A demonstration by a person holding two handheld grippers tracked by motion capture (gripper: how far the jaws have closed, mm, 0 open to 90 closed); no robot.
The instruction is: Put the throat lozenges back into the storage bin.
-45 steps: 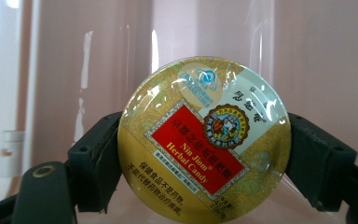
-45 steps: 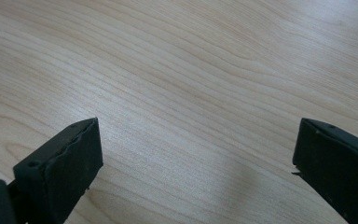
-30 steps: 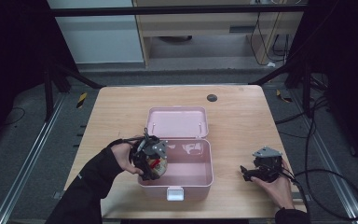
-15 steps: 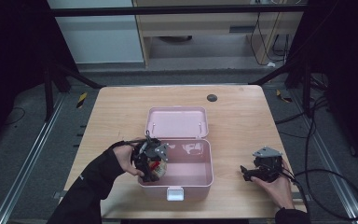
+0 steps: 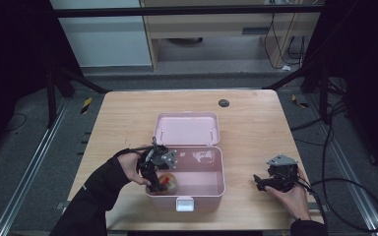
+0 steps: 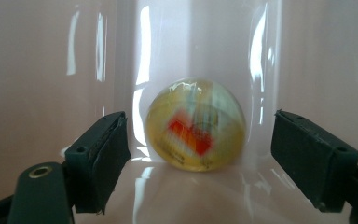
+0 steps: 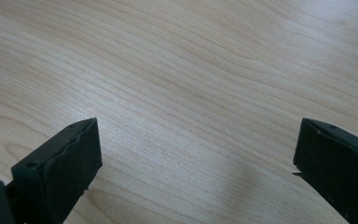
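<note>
Straddling ball — left gripper wide, untouching

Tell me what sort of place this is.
Probably a lab or workshop set up for recording handling work. A bare wooden table stands inside a dark metal frame, loose cables trail over the grey floor, and a person works a hand-held gripper in a pink box.

You see: ball clear yellow, red-orange patch inside | box pale pink, white latch | table light wood grain | your gripper pads black
</note>
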